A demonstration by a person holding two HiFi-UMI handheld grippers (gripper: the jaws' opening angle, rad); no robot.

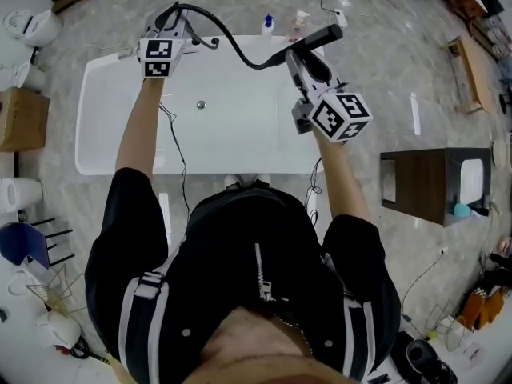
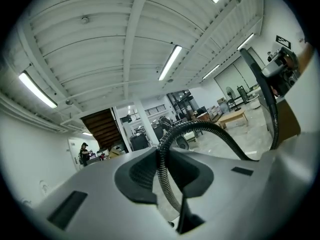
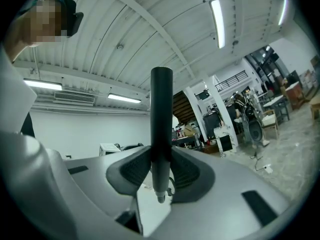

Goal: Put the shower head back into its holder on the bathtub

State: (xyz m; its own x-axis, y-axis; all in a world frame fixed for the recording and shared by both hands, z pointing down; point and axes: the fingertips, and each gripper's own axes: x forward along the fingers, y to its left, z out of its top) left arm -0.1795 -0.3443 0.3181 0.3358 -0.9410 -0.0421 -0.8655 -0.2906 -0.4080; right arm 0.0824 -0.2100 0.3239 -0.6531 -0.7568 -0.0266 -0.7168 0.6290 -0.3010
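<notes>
- Your black zip jacket [image 1: 256, 286] sits nearest, and both bare forearms stretch forward from it over the white rectangular bathtub [image 1: 96, 134].
- Your left arm runs almost straight to the tub's far left rim. There the left gripper [image 1: 170, 24] has its jaws drawn narrow onto the black ribbed hose [image 1: 232, 48], which arcs across to the right.
- Your right arm angles slightly inward. The right gripper [image 1: 308, 54] is clamped on the slim black stick-shaped shower head [image 1: 316, 38], held near the tub's far edge.
</notes>
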